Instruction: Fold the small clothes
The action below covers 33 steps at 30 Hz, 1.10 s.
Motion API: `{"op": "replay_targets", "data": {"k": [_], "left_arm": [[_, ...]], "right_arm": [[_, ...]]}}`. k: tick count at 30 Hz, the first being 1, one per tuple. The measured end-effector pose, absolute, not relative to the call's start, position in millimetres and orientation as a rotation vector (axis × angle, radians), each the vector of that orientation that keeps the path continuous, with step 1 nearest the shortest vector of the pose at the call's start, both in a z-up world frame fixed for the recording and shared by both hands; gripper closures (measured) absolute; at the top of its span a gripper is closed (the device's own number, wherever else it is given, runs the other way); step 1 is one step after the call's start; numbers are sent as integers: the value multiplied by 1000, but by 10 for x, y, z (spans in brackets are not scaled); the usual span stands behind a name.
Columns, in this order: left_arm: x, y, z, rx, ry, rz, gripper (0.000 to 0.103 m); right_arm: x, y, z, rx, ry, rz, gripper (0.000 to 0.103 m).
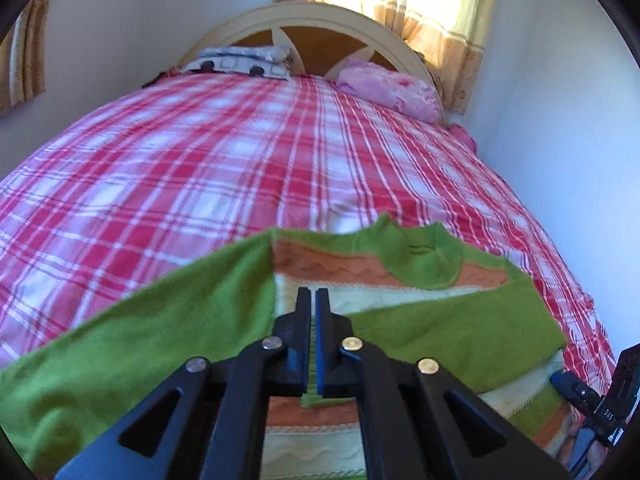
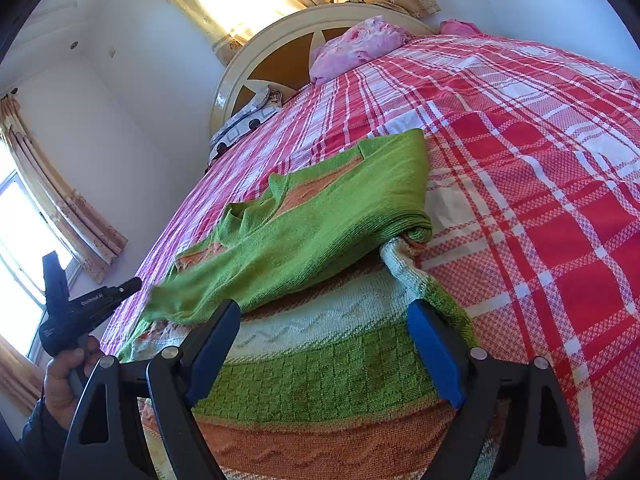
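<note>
A small knitted sweater with green sleeves and orange, cream and green stripes lies on the red plaid bedspread. Its right sleeve is folded across the chest; the left sleeve stretches out to the left. My left gripper is over the sweater's chest with its jaws nearly together, and a bit of green knit shows between the pads lower down. My right gripper is open, low over the sweater's striped body, with the folded sleeve just ahead. The left gripper also shows in the right wrist view.
Pink pillow and a patterned folded cloth lie by the round headboard. White wall runs along the bed's right side. Curtained windows stand behind and to the left.
</note>
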State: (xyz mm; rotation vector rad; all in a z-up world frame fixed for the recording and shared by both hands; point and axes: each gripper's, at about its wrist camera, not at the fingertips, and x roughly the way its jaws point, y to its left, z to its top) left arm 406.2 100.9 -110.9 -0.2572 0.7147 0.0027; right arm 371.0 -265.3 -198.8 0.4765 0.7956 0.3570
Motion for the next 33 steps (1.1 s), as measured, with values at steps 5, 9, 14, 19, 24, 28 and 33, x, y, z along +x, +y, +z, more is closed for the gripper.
{"op": "replay_targets", "data": {"k": [5,9,14,19,24,28,33], "left_arm": [[4059,1178,-1219,-273,755,45,99],[4131,1092,-1440,-339,828,46,29],[4195,744,-1587,-256,840,10,24],[4291,468,-1672,-119,872,39,71],[4158,556,-1470,-115,820,11,99],[4079,674,-1295,-141,775,0,99],[4037,902,-1263,-175,761,44,99]], "right_arm": [[3707,-2654,-1991,475,796,356,17],[3704,-2657,-1990,476,796,356,17],[3703,-2659,-1991,477,796,357,17],[3704,-2662,-1997,481,796,358,17],[3703,-2656,-1995,486,795,360,17],[3702,-2651,-1998,488,795,361,17],[3704,-2661,-2001,488,796,361,17]]}}
